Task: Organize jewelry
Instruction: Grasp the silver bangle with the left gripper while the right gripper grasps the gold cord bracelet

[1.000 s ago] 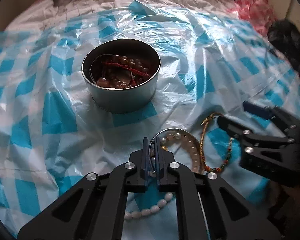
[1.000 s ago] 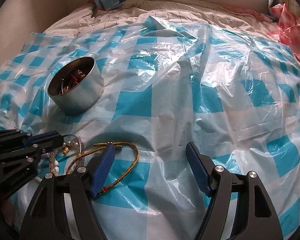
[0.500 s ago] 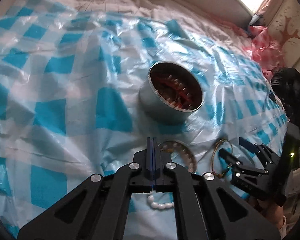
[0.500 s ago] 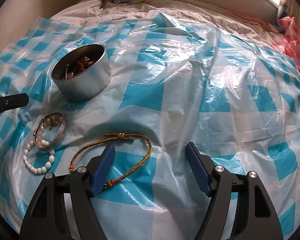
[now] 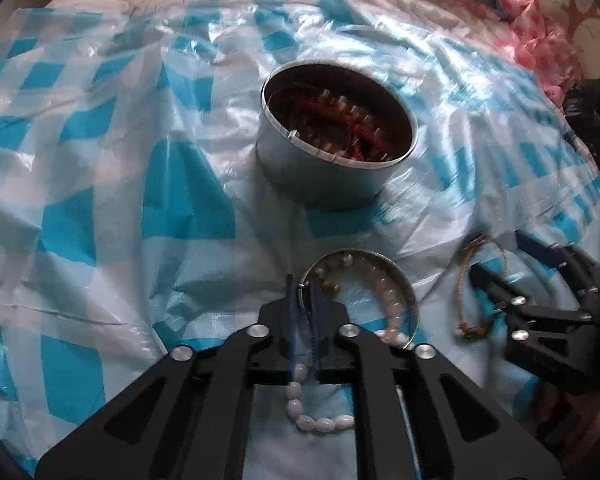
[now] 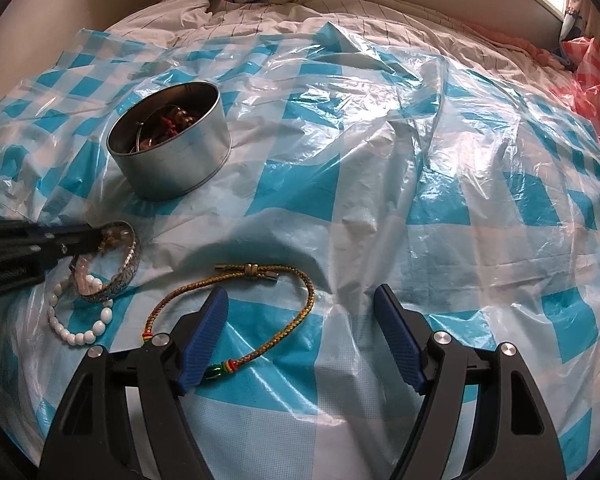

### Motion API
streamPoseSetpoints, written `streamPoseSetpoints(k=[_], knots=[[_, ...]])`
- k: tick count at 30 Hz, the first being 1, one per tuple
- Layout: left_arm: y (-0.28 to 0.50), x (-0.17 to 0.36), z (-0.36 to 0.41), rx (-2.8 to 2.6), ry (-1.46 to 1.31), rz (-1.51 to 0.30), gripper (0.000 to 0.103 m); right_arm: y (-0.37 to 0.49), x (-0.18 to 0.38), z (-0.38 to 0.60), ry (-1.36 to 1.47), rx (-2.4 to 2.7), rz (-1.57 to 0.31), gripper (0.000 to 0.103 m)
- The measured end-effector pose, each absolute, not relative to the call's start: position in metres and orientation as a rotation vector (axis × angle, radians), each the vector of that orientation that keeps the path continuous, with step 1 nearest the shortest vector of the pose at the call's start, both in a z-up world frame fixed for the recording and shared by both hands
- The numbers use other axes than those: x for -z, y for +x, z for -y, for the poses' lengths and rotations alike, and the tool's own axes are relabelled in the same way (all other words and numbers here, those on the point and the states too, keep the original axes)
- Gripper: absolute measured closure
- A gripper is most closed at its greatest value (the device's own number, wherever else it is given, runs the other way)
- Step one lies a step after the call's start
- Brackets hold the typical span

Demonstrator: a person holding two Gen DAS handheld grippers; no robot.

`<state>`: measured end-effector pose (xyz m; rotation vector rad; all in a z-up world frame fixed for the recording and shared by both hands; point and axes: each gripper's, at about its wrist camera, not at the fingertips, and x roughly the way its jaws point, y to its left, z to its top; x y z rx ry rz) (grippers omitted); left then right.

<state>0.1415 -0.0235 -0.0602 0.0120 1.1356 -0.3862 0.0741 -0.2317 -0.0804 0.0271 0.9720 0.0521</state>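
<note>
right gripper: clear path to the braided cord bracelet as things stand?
Probably yes. The right gripper is open with the cord bracelet lying just ahead on the plastic sheet, one finger already over its loop; nothing covers it.

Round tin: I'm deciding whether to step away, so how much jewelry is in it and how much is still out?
The tin already holds red and brown beads. The left gripper is shut on the silver bangle. White bead bracelet and braided cord bracelet remain; right gripper open.

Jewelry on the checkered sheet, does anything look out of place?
Three pieces lie outside the tin: a white bead bracelet, a braided cord bracelet, and a silver bangle tilted up, pinched in the left gripper.
</note>
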Motion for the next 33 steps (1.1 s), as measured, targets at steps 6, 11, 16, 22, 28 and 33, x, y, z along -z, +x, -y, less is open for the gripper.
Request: streamPoseSetpoints(k=[6,11,16,22,28,33], knots=[[0.141,0.031,-0.012,0.493,-0.255,-1.060,0.098,0.073,0.081,0.231,0.028,-0.055,-0.971,0.030],[0.146,0.027,-0.031,0.519,-0.388,-1.034,0.098,0.071,0.080,0.228,0.019,-0.072,-0.966,0.033],[0.141,0.022,-0.041,0.494,-0.421,-1.006,0.101,0.068,0.076,0.232,0.028,-0.071,-0.955,0.065],[0.142,0.023,-0.043,0.456,-0.387,-1.013,0.101,0.069,0.074,0.238,0.118,-0.147,-0.960,0.099],[0.148,0.037,-0.035,0.295,-0.222,-1.040,0.085,0.071,0.077,0.231,0.081,-0.134,-0.975,0.061],[0.155,0.056,-0.023,0.217,-0.114,-1.056,0.057,0.069,0.081,0.220,0.030,-0.163,-0.988,0.082]])
